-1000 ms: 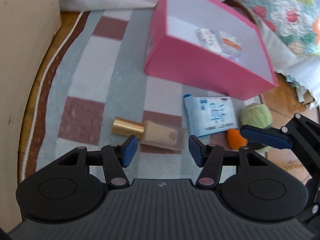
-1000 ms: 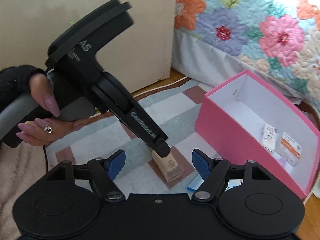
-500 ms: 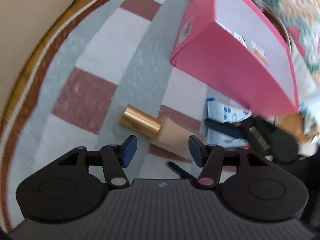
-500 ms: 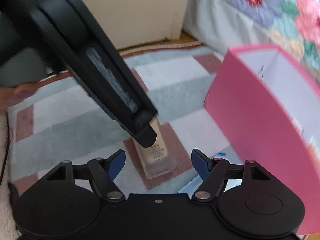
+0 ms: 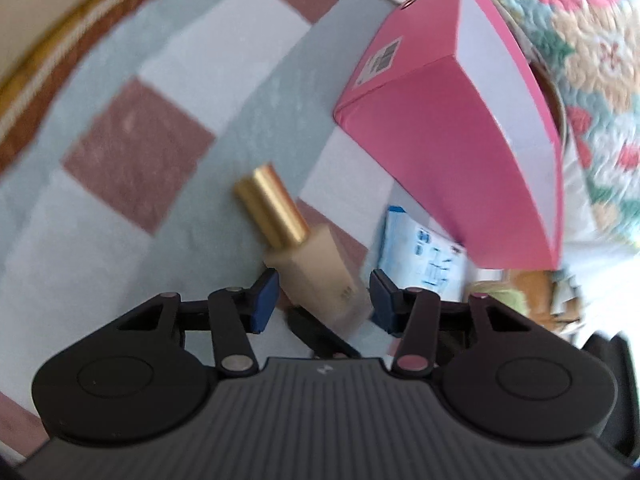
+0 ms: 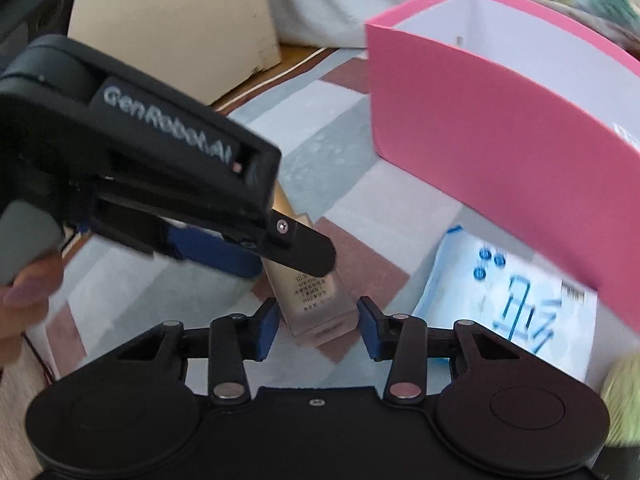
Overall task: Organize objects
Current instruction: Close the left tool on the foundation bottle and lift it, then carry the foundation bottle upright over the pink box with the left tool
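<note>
A beige foundation bottle (image 5: 320,264) with a gold cap (image 5: 272,208) lies on the checked rug. My left gripper (image 5: 322,294) is open, its blue pads on either side of the bottle's body. My right gripper (image 6: 316,330) is also open and straddles the bottle's base (image 6: 320,312) from the other end. The left gripper (image 6: 256,256) shows in the right wrist view, over the bottle's upper part. An open pink box (image 5: 460,148) stands just beyond; it also shows in the right wrist view (image 6: 500,152).
A blue and white packet (image 6: 512,292) lies flat on the rug beside the box, also in the left wrist view (image 5: 428,256). A green yarn ball (image 6: 624,408) sits at the right edge. A cream cabinet (image 6: 172,16) and a floral quilt (image 5: 580,40) border the rug.
Both grippers have moved down and in toward the bottle, which now sits between each pair of pads. The view has swung closer to the rug.
</note>
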`<act>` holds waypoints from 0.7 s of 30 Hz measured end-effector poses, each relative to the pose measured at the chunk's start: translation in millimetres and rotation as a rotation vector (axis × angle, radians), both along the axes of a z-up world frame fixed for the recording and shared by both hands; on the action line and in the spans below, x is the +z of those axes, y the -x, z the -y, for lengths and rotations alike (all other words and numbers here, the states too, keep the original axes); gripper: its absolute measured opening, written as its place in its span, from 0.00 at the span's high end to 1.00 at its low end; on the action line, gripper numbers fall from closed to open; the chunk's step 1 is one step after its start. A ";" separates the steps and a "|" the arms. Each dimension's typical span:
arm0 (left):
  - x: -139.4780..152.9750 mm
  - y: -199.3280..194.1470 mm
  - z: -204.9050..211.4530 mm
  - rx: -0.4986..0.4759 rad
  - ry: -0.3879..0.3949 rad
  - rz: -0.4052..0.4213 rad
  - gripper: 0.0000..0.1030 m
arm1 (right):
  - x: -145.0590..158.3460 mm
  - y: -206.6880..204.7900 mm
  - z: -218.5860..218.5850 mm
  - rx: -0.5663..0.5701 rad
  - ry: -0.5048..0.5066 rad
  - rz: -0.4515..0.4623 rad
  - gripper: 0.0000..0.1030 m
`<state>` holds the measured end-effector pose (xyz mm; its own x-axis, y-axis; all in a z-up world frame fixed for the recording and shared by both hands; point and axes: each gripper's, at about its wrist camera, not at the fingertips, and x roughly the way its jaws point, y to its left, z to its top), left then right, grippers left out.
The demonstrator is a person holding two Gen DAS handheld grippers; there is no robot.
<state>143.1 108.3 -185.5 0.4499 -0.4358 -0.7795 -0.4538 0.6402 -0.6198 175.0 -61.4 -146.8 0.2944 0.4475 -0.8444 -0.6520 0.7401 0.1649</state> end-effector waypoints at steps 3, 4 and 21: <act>-1.8 0.8 4.2 -0.002 -0.021 0.002 0.56 | 1.2 5.7 5.6 -0.066 -0.019 -0.024 0.56; -0.4 1.3 5.8 -0.005 -0.037 0.006 0.57 | 2.1 10.5 6.1 -0.073 -0.027 -0.038 0.58; 8.6 -2.8 51.0 -0.205 -0.258 0.006 0.61 | 4.5 48.5 15.0 -0.165 -0.031 -0.001 0.55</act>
<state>145.8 57.3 -176.8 0.3784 -0.3063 -0.8735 -0.2961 0.8540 -0.4278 126.6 -76.4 -142.3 0.3654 0.4188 -0.8313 -0.5222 0.8315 0.1894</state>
